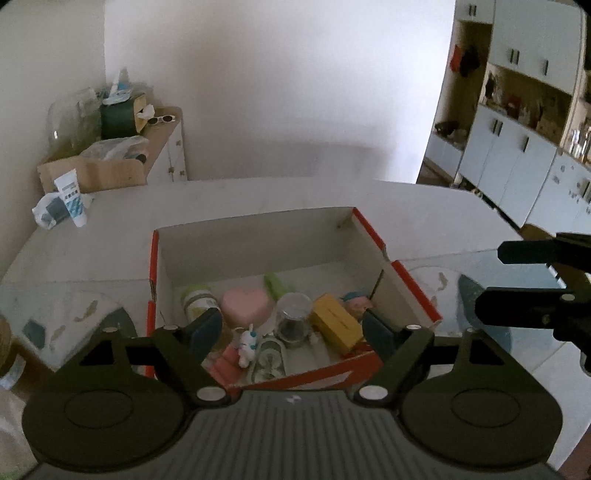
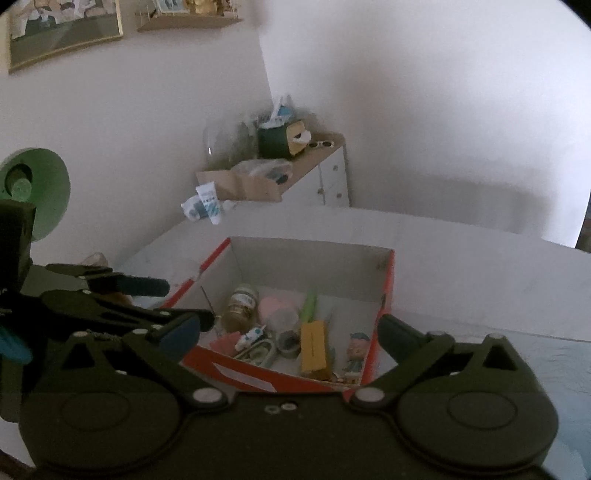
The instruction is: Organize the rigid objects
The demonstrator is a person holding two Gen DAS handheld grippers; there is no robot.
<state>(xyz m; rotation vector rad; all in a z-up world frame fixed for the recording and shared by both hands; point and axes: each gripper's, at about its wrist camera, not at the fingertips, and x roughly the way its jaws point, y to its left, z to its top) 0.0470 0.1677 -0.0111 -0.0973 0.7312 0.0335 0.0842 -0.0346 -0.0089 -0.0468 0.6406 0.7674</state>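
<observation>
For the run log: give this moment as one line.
left gripper: open, empty | right gripper: open, empty | both over box | in box: jar, pink heart, yellow block, figurine

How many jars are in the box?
2. A labelled jar lies at the box's left side beside the pink heart; a clear glass jar stands mid-box, left of the yellow block. Clutter may hide others.

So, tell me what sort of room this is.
Probably a lived-in home room: white storage cabinets with open shelves, a framed picture on the wall, and a tissue box on a side cabinet.
</observation>
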